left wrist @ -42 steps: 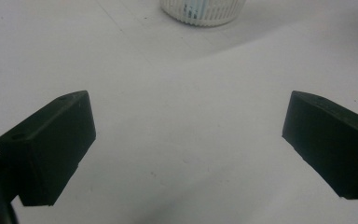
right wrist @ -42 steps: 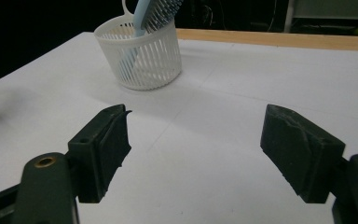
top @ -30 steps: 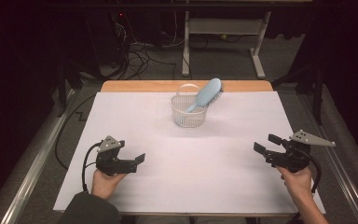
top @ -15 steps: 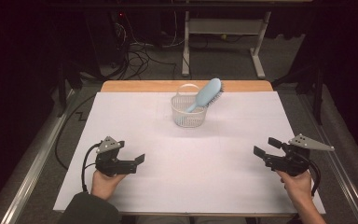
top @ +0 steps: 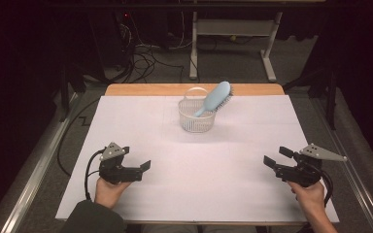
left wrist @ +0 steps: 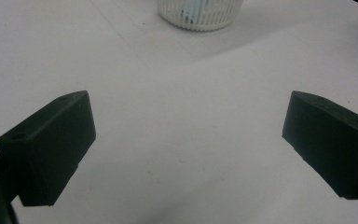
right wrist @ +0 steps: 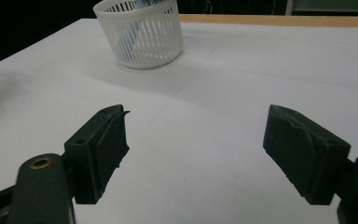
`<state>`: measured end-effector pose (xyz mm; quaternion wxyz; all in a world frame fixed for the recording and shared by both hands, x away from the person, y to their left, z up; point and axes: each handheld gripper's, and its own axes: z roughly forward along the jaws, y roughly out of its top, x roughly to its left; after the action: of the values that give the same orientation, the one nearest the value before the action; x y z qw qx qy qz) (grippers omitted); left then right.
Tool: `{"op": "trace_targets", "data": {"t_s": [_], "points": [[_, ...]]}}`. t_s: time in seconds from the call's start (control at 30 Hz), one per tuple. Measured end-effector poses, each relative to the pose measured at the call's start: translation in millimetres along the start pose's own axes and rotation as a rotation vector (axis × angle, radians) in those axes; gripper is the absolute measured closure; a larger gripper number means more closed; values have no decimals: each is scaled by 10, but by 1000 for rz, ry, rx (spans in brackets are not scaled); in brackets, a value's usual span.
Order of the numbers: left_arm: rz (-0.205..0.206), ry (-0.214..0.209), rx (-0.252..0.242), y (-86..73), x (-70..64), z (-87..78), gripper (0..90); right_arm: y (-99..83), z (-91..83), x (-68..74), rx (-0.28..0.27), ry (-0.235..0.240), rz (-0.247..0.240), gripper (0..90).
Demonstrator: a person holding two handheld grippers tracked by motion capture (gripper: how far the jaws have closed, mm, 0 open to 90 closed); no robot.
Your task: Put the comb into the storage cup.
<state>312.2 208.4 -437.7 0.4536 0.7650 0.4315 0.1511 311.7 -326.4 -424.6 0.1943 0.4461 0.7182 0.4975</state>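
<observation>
A light-blue hairbrush (top: pixel 217 97) stands handle-down in a small white slotted basket (top: pixel 196 120) at the far middle of the bench (top: pixel 126 126), which is covered in white sheeting; the brush head leans out over the basket's right rim, bristles facing away, so the basket wall is what props it at that tilt. Both tools rest low near the person's edge, well apart from the basket and from each other. The left gripper (top: pixel 144 167) is held in the left hand (top: pixel 108 190) at the near left, its jaws spread wide with nothing between them, as the left gripper view confirms, where bare sheeting lies between the black pads and the basket (left wrist: pixel 200 13) sits at the top edge. The right gripper (top: pixel 277 156), in the right hand (top: pixel 311 194), likewise has its jaws wide apart and empty, pointed toward the basket (right wrist: pixel 142 32). This reads as a ready or rest pose, symmetrical and clear of the work, with the brush seated in its holder.
</observation>
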Motion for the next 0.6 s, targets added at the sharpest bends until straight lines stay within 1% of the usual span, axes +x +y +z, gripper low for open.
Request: {"op": "trace_targets", "data": {"t_s": [0.2, 0.3, 0.37, 0.43, 0.6], "points": [[-1, 2, -9, -6, 0, -9, 16, -47, 2, -1, 3, -2, 4, 214], [8, 15, -17, -8, -15, -19, 16, -81, -8, -7, -2, 5, 7, 202], [20, 29, -13, -12, -31, -22, 16, -99, -13, -11, -8, 4, 8, 198], [25, 32, -12, -18, -36, -28, 16, -117, -18, -16, -10, 7, 9, 194], [24, 36, -35, -39, -40, -57, 16, -157, -23, -15, -9, 5, 8, 191]]}}
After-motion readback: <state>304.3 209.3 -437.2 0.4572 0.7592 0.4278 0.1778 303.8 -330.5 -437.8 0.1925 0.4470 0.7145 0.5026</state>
